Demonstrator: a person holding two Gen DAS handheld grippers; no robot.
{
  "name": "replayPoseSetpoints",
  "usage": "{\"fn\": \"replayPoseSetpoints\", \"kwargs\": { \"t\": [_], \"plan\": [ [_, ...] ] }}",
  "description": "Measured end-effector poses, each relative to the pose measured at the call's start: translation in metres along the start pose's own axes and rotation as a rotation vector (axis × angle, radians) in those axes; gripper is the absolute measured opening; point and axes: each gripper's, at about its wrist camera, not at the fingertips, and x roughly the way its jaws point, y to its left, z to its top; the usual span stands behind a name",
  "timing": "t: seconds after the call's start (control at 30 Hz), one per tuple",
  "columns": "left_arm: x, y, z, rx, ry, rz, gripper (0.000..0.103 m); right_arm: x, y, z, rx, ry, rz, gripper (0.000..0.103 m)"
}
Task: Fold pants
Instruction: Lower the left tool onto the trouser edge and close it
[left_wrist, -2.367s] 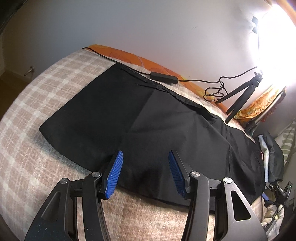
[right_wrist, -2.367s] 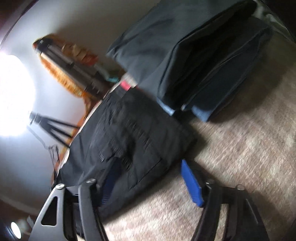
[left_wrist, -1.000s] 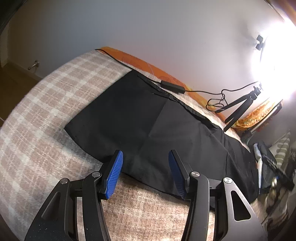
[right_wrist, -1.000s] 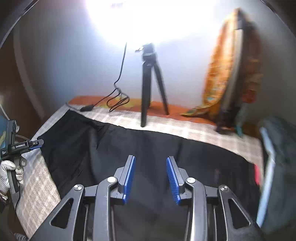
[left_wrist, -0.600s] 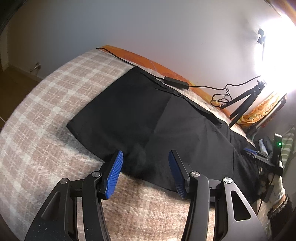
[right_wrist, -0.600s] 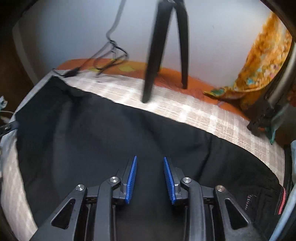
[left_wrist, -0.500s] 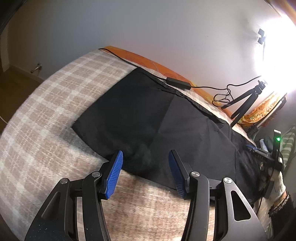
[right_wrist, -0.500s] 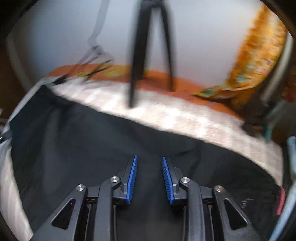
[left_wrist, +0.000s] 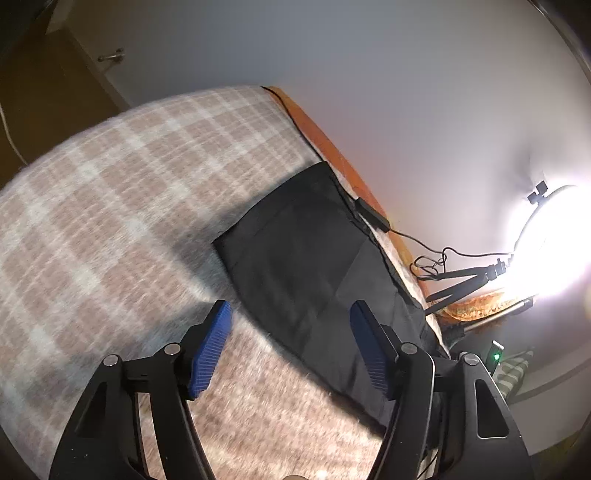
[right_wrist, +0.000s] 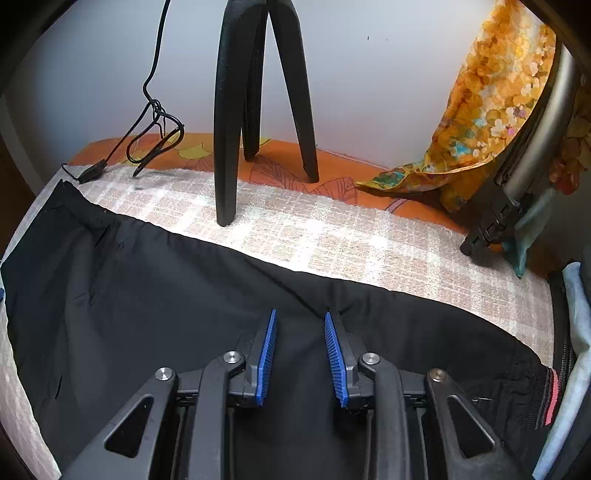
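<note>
Black pants (left_wrist: 314, 273) lie flat and lengthwise on a beige checked blanket (left_wrist: 110, 192). My left gripper (left_wrist: 291, 317) is open and empty, above the blanket's near side by the pants' leg end. In the right wrist view the pants (right_wrist: 147, 306) fill the lower frame, waistband with a pink tag at the right. My right gripper (right_wrist: 298, 321) hovers over the pants near their far edge, jaws partly open with nothing between them.
A black tripod (right_wrist: 258, 92) stands on the blanket just beyond the pants. A cable with adapter (right_wrist: 147, 122) lies along the orange sheet edge. A yellow patterned cloth (right_wrist: 480, 110) hangs at the right. A bright ring light (left_wrist: 554, 236) glares by the wall.
My left gripper has swung left toward the leg end. My right gripper has dropped closer to the pants near the tripod, with its jaws a little narrower than a second ago.
</note>
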Motion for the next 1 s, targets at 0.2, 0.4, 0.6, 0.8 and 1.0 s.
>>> {"fn": "replayPoseSetpoints", "kwargs": {
  "t": [0.2,0.4,0.6,0.8,1.0],
  "plan": [
    [0.009,-0.004,0.003,-0.014,-0.041,-0.037,0.064,-0.001,0.001,0.000,0.006,-0.011,0.002,0.027],
    [0.021,-0.003,0.007,-0.051,-0.071,-0.015,0.002,-0.002,0.000,0.000,0.010,-0.017,0.002,0.028],
    [0.001,0.004,0.016,-0.033,-0.147,0.026,0.001,0.002,-0.015,0.004,0.007,-0.025,-0.099,0.025],
    [0.003,0.011,0.017,-0.038,-0.125,0.009,0.002,-0.008,-0.002,0.007,-0.028,-0.014,-0.074,0.030],
    [-0.001,0.015,0.013,-0.077,-0.094,0.007,0.037,-0.038,0.036,-0.002,-0.027,-0.051,0.111,0.036]
  ]
}}
